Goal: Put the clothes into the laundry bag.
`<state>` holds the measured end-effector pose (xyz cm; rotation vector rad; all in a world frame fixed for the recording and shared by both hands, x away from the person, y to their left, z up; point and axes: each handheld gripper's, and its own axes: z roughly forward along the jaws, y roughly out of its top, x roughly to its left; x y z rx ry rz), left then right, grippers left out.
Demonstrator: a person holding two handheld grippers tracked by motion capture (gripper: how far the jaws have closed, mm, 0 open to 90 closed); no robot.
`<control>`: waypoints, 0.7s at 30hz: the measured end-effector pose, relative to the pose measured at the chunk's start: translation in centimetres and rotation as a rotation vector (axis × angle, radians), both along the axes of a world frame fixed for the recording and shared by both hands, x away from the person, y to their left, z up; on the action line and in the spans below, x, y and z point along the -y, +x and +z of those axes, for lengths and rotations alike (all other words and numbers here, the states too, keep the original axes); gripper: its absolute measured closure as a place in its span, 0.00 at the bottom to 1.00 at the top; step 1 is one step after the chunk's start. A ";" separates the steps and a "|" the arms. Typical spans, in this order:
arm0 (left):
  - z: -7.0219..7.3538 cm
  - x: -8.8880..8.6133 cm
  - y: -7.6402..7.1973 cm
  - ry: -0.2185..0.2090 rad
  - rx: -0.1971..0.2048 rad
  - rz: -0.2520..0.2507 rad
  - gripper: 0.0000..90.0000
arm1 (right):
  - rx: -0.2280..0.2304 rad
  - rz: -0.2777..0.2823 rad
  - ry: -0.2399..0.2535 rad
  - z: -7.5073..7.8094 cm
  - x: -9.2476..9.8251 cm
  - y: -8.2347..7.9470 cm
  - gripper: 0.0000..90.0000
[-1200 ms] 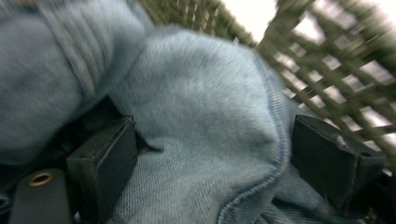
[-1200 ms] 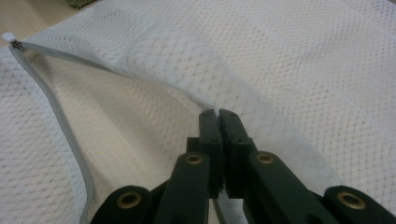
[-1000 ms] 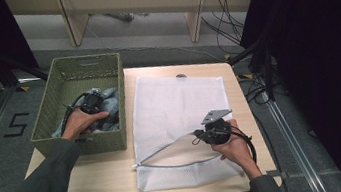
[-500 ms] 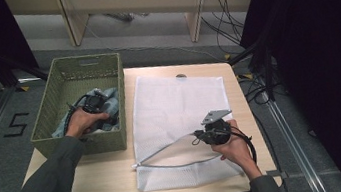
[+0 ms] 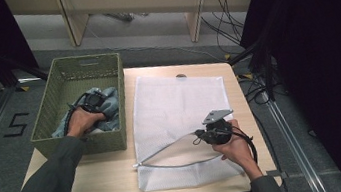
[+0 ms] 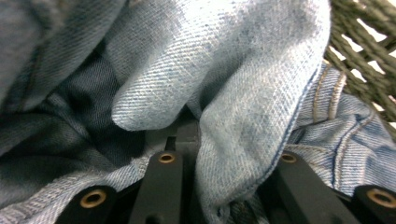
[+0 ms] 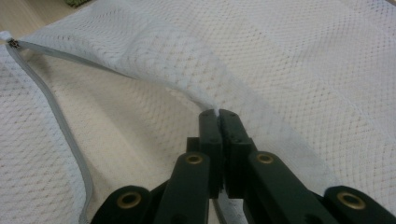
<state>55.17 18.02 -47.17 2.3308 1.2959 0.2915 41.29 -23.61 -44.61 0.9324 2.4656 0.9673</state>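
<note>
In the high view our left gripper (image 5: 94, 100) is down in the green basket (image 5: 71, 72), which sits at the left of the surface (image 5: 104, 178), and it is buried in the jeans (image 5: 108, 100) that lie there. Its jaws have just been closing, and in the left gripper view a thick fold of the jeans (image 6: 243, 116) stands between them, with the denim pressed against the jaw on each side; they are held partly apart by the cloth. The basket's weave (image 6: 359, 56) shows at the upper right of that view.

Our right gripper (image 5: 199, 134) rests over the white mesh bag (image 5: 179, 100), which is spread flat just beside the basket. In the right gripper view the jaws of the right gripper (image 7: 218, 113) are pinched tight on the upper edge of the bag (image 7: 299, 70), lifting it off the lower layer so the mouth gapes. The grey zip (image 7: 60, 126) runs along the lower edge of the opening.
</note>
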 end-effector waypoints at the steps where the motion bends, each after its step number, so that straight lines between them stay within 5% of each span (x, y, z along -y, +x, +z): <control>1: 0.1 -0.1 0.0 -0.010 0.011 0.006 0.83 | -0.005 0.003 -0.008 0.1 0.0 0.0 1.00; 6: 1.1 -0.2 -0.4 -0.008 0.060 -0.039 0.85 | -0.001 0.000 0.001 0.1 0.1 0.1 1.00; 11: 2.9 -0.8 -0.7 -0.064 0.123 -0.060 0.86 | -0.009 0.004 -0.010 0.4 0.3 0.2 1.00; 13: 4.9 -1.2 -1.1 -0.132 0.161 -0.064 0.87 | 0.014 -0.007 0.005 0.4 0.2 0.2 1.00; 19: 7.2 -1.3 -1.5 -0.116 0.214 -0.058 0.88 | 0.015 -0.006 -0.004 0.8 0.4 0.3 1.00; 21: 7.7 -1.5 -1.5 -0.114 0.186 -0.059 0.88 | 0.010 -0.006 -0.005 0.8 0.4 0.2 1.00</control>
